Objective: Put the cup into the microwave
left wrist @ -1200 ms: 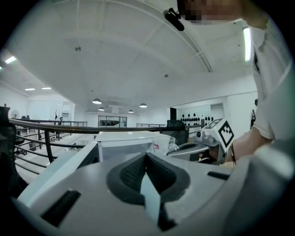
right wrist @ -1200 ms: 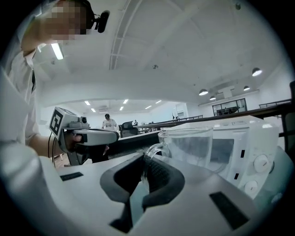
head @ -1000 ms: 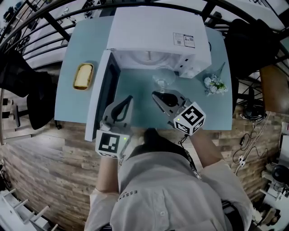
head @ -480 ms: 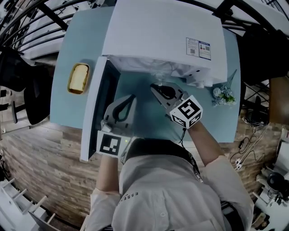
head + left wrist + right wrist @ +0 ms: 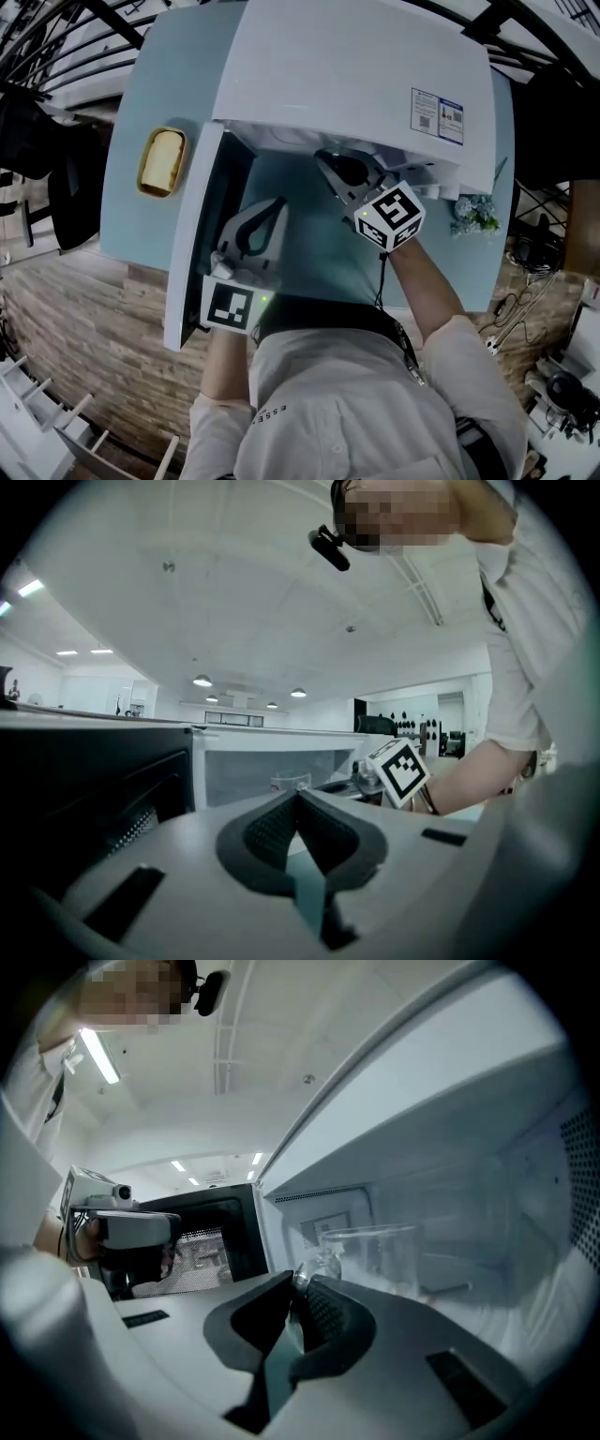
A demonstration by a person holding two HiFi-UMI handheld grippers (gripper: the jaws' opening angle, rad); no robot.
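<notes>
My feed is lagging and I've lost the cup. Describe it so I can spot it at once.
Find the white microwave on the blue table, its door swung open. At the cavity's mouth the right gripper is shut on the cup. It is the only clear glass thing there, unlike the yellow block and flowers beside the microwave.

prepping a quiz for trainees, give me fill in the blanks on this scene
The white microwave's door stands ____.
The right gripper's jaws are shut on the clear glass cup's ____.
The left gripper's jaws are shut and hold ____.
Missing: open; handle; nothing.
</notes>
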